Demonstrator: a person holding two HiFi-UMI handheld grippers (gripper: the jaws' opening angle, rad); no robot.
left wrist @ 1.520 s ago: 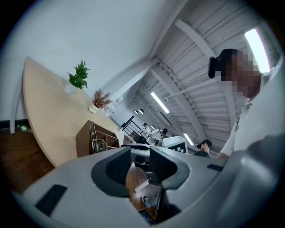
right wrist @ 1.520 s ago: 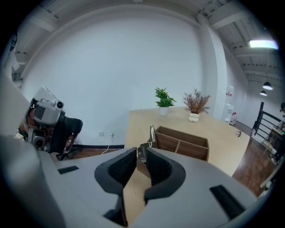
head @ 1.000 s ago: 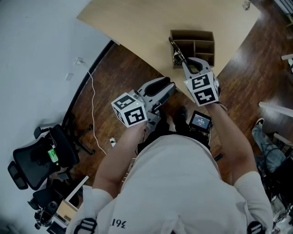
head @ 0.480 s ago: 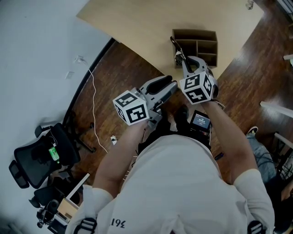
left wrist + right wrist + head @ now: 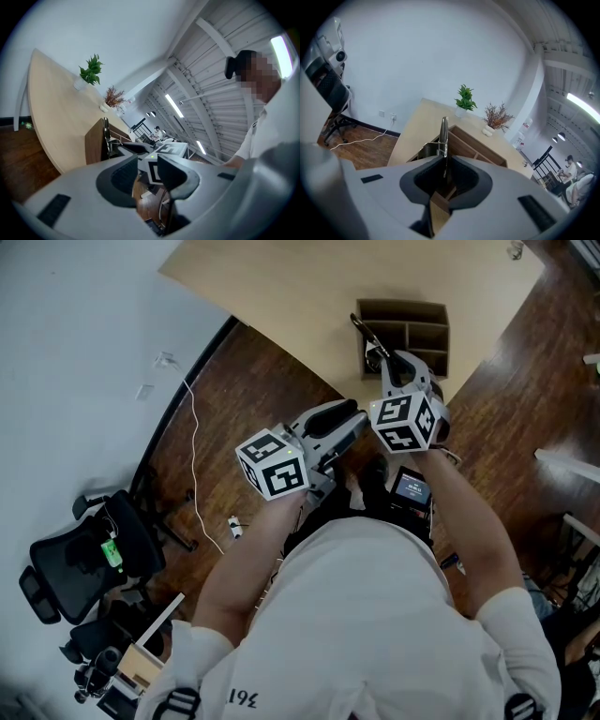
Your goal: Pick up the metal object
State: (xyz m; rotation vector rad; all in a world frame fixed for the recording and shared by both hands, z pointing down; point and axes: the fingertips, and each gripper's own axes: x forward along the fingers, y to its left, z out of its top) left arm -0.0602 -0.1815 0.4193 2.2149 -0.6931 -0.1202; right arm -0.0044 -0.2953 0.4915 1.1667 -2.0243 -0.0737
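Since a second ago our right gripper point(image 5: 387, 360) has shifted a little toward the box point(image 5: 424, 307) and its marker cube has turned, while the left gripper point(image 5: 345, 418) has edged slightly to the right. We have the right gripper's jaws closed on the metal object point(image 5: 367, 336), a thin bar that sticks out past the jaw tips and slants over the box's near left corner. In the right gripper view the metal object point(image 5: 443, 133) stands upright in the narrow slot between the jaws of the right gripper point(image 5: 444, 168), with its top end well clear of them. Its lower part is hidden behind the jaws, so we cannot tell whether it touches the box point(image 5: 480, 146).

We hold the left gripper point(image 5: 147, 162) over the floor point(image 5: 248, 381), just beside the right one and short of the counter point(image 5: 281, 287). Its jaws stand a little apart with nothing between them.

The box sits on the counter near its edge, open side up, with several compartments. Two potted plants point(image 5: 464, 101) stand farther back on the counter.
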